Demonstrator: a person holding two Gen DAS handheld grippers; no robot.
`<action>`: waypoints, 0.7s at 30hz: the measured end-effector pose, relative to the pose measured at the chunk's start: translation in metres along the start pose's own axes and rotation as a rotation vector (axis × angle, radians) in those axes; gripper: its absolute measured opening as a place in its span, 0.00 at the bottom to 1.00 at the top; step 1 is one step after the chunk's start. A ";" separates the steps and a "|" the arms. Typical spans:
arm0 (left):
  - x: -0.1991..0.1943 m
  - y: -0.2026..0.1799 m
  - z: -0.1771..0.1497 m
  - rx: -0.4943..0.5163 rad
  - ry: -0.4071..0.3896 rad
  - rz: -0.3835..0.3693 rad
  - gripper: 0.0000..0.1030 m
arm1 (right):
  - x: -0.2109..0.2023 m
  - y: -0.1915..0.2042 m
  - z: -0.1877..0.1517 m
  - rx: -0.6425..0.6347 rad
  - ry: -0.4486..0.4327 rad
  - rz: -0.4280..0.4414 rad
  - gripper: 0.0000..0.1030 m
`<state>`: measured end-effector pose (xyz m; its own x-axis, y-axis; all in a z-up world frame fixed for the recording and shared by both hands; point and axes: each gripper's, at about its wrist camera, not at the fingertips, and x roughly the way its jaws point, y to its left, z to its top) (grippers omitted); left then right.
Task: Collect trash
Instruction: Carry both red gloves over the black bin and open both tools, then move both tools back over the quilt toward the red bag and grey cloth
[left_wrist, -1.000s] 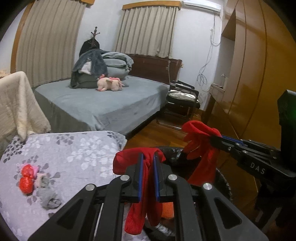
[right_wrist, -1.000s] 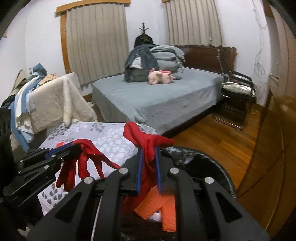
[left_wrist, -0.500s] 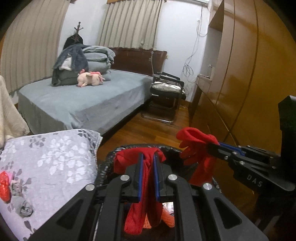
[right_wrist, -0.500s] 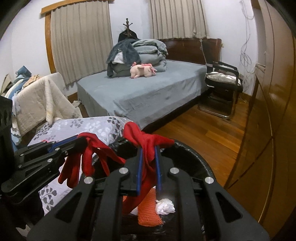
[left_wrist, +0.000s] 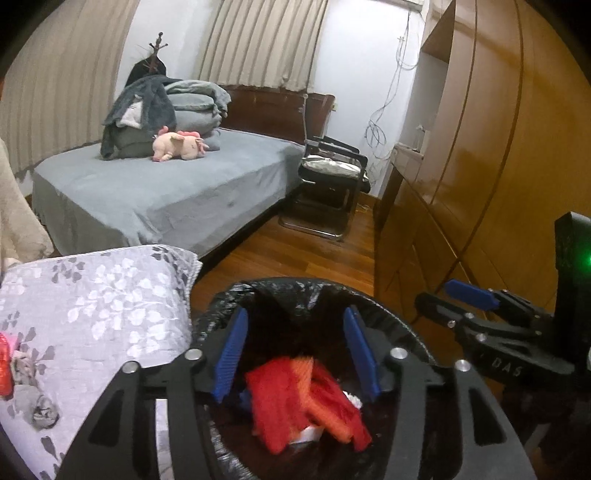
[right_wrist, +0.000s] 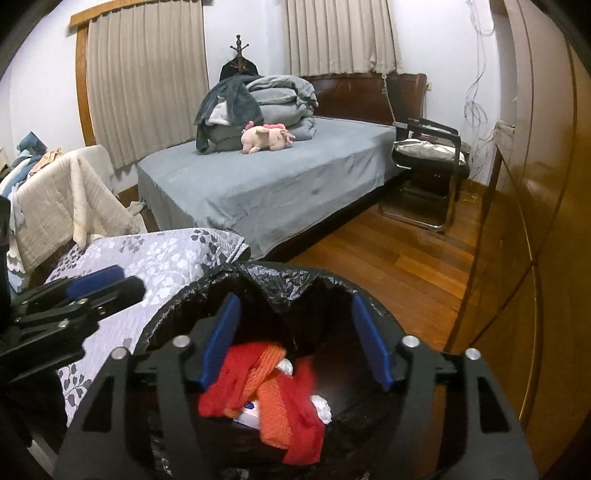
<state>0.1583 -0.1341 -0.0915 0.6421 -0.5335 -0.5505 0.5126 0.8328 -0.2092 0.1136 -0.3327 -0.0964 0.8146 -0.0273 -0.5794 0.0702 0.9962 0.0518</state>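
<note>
Hovering over the black-lined bin, the left gripper and right gripper had just spread, jaws empty; the red cloths lay inside it

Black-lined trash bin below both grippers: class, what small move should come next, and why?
Probably lift both grippers clear and swing toward the grey floral quilt. The left gripper and right gripper have just opened with nothing between their jaws, and the red cloth pieces lie in the black-lined trash bin. More red and grey scraps wait on that quilt.
</note>
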 end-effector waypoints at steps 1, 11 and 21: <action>-0.004 0.003 0.000 0.000 -0.004 0.010 0.65 | -0.002 0.001 0.000 0.002 -0.009 -0.005 0.83; -0.066 0.050 -0.007 -0.044 -0.067 0.171 0.91 | -0.019 0.036 0.011 -0.016 -0.047 0.057 0.94; -0.130 0.103 -0.030 -0.107 -0.118 0.333 0.92 | -0.014 0.100 0.012 -0.079 -0.038 0.159 0.94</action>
<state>0.1111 0.0254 -0.0657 0.8286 -0.2384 -0.5066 0.2056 0.9712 -0.1208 0.1164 -0.2335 -0.0732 0.8333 0.1298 -0.5373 -0.1059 0.9915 0.0753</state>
